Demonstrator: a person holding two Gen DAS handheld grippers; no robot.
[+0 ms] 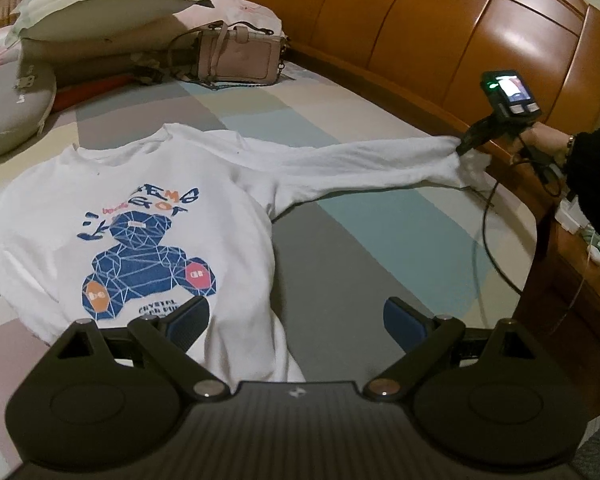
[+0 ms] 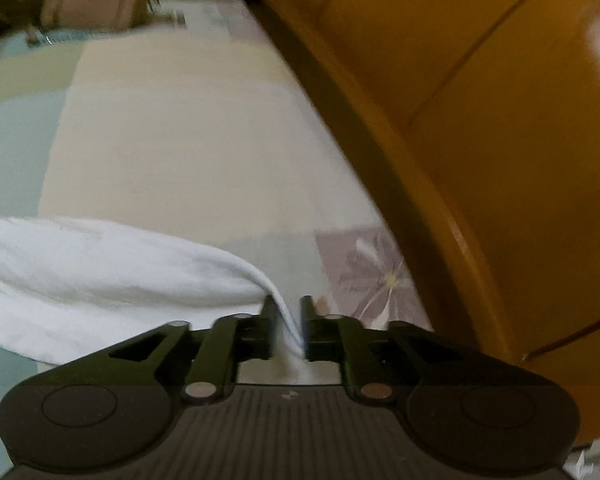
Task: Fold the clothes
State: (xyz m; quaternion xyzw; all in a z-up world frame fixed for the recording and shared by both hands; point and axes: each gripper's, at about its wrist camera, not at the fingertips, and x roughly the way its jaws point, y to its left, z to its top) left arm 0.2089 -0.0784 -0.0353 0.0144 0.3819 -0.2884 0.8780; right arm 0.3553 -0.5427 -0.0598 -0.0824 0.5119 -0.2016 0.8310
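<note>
A grey round cushion (image 1: 12, 108) and a pale pillow (image 1: 100, 4) lie at the far left of the bed, on a patchwork bedsheet of grey, cream and pale-blue blocks (image 1: 360, 232). A pink leather handbag with a chain strap (image 1: 240, 54) stands just right of the pillow, near the headboard.

The white long-sleeved sweatshirt with a blue geometric bear print (image 1: 140, 240) lies flat and face up on the sheet, its body at the left of the left wrist view. The left gripper (image 1: 296, 320) hovers over the sweatshirt's lower edge, jaws spread wide, nothing between them.

The sweatshirt's sleeve (image 1: 340, 160) stretches out to the right, lifted off the sheet at its end. The right gripper (image 2: 288, 320) stands there, jaws nearly together with the cuff bunched between them; the cloth runs through the narrow gap, touching the pads. A hand in a dark sleeve (image 1: 548, 140) carries that gripper, close against the curved orange-brown wooden headboard (image 1: 440, 32).
</note>
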